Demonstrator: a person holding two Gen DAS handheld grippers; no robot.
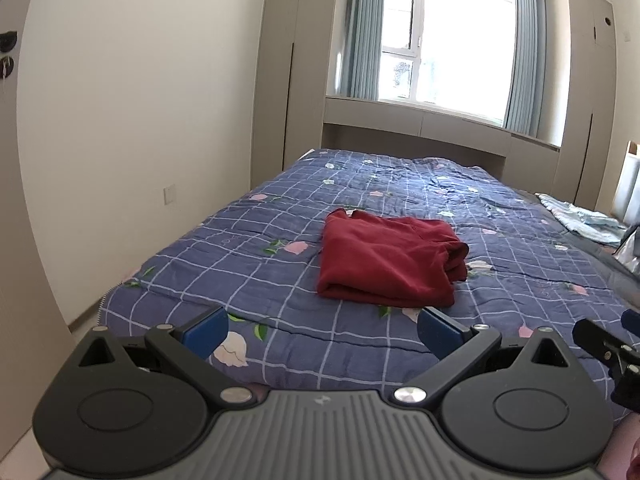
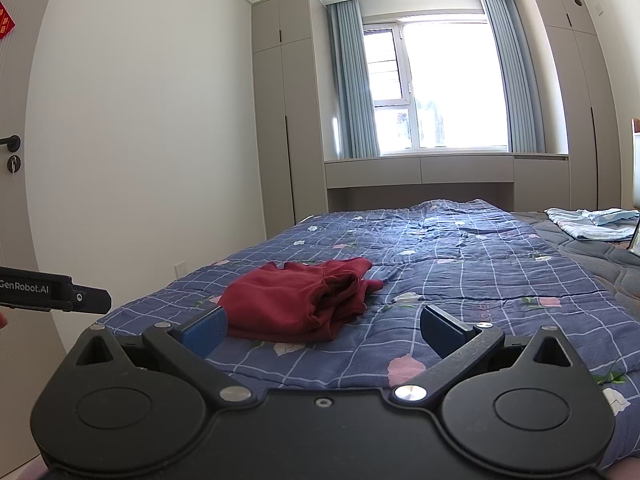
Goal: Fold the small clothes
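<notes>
Two grippers wait with their fingers spread wide and nothing in them.

The left gripper (image 1: pixel 322 330) is held low over the near end of the bed (image 1: pixel 520 280), and its two blue pads (image 1: pixel 208 330) stand far apart, so it grips nothing. The right gripper (image 2: pixel 322 328) is beside it, just as wide, and it is empty too. Both point at one red garment (image 1: pixel 390 262), likely so each can reach a side of it. The garment lies on the blue checked quilt (image 2: pixel 460 280), in the middle of the near part, apart from both grippers. It already looks folded into a thick, bumpy bundle, so the folding seems nearly done. One pale blue cloth (image 2: pixel 592 222) lies far off at the right edge of the bed. One window (image 2: pixel 432 84) with two blue curtains sits behind it all.
</notes>
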